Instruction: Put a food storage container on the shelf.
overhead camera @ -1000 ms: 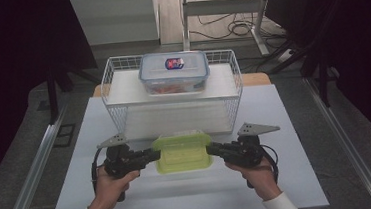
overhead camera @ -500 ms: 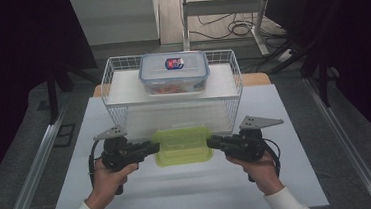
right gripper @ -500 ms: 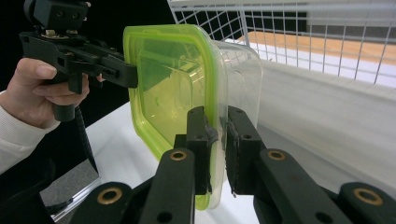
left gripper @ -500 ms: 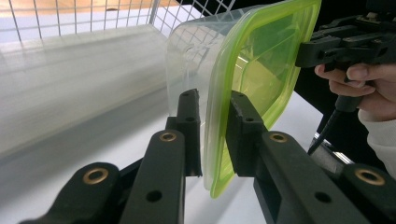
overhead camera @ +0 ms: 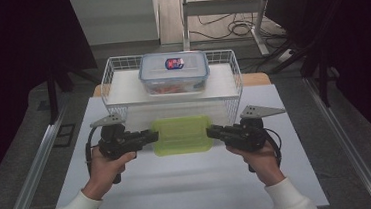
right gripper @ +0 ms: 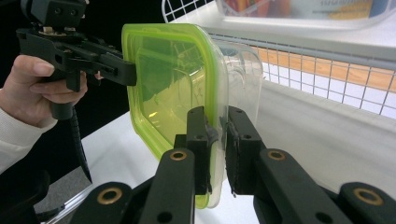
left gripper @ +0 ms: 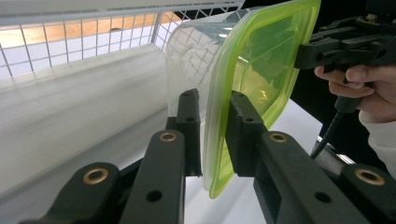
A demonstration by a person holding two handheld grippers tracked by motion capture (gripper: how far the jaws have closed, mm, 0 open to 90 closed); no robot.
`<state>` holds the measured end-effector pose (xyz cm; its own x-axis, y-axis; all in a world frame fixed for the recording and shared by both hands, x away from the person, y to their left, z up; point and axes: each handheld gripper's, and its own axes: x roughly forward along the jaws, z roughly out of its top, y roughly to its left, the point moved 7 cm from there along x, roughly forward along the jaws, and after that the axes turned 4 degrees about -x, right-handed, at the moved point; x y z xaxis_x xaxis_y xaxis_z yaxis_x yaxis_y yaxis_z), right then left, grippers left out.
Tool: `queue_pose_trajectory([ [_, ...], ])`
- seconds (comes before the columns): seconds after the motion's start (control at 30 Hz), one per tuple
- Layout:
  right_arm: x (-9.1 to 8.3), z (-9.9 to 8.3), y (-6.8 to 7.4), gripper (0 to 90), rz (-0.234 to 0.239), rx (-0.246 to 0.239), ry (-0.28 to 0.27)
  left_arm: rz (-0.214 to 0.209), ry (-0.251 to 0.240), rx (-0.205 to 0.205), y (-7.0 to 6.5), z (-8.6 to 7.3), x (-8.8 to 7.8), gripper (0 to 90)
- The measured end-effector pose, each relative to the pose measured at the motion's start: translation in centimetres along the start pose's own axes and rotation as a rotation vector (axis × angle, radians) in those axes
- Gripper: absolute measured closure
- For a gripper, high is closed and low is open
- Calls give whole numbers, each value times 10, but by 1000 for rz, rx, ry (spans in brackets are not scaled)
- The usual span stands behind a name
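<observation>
A green-lidded container is held level above the worktop, just in front of a wire basket. Its long axis runs from hand to hand. The left gripper is clamped on one short end and the right gripper on the other, jaws closed over the lid rim. Both are equally near; the basket lies straight ahead, a lidded box already inside it.
</observation>
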<state>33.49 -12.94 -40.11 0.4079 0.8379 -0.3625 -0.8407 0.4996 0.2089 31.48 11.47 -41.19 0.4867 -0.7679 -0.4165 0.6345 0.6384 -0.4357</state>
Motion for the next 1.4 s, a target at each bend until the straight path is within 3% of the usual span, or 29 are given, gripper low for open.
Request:
queue_pose_trajectory([
  [0.3,2,18,-3,809,4,5,-15,-8,-12,18,2,20,-5,772],
  [0.7,1,55,-8,809,-14,-28,-35,-1,-46,36,1,55,-14,772],
  [1.4,1,88,-14,808,-32,-45,-61,24,-69,95,-5,100,-27,771],
])
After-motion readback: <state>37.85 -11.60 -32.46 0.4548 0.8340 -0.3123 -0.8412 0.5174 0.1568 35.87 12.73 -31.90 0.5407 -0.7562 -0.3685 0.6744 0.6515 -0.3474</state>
